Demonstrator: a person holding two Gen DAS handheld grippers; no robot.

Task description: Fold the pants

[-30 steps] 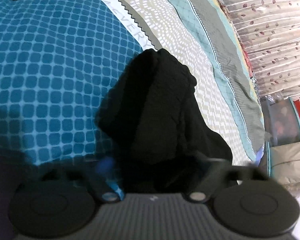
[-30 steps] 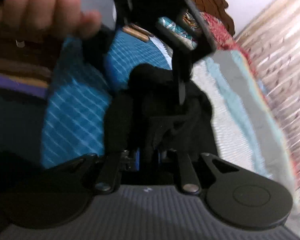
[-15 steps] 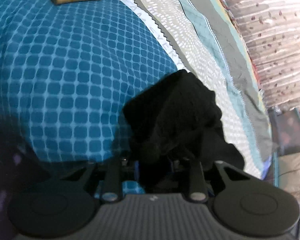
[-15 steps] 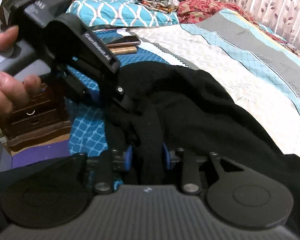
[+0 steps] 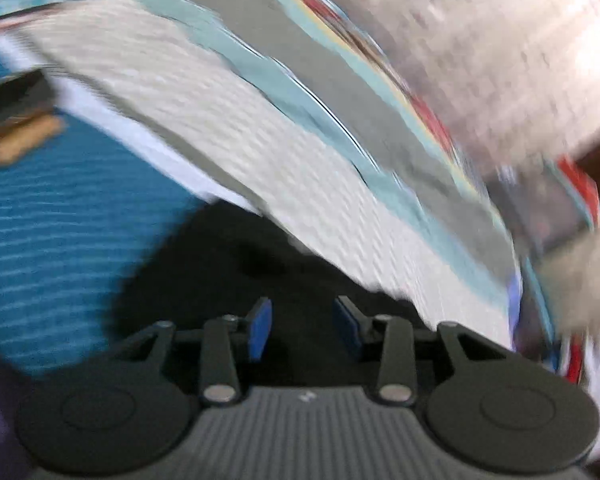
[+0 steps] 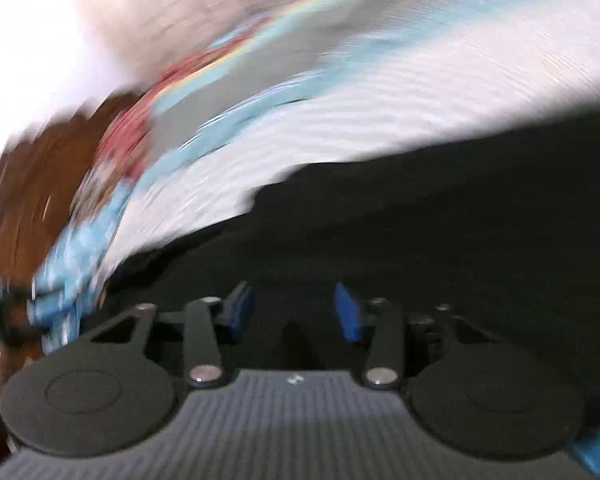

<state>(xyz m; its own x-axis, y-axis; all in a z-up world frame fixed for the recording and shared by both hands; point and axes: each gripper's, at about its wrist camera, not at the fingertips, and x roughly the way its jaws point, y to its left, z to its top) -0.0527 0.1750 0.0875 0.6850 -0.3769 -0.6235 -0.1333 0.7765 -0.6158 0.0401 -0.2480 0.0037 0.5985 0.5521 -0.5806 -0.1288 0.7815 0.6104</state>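
Black pants (image 5: pixel 236 264) lie on the bed (image 5: pixel 308 184), just ahead of the left gripper (image 5: pixel 302 330), whose blue pads (image 5: pixel 258 330) stand apart with nothing between them. Seen from the right wrist, the pants (image 6: pixel 440 232) spread as a dark mass across the lower frame; the right gripper (image 6: pixel 290 316) is likewise spread wide and holds nothing. Heavy motion blur smears both views, leaving folds, edges and the bedding's pattern hard to make out. The pants run out of frame.
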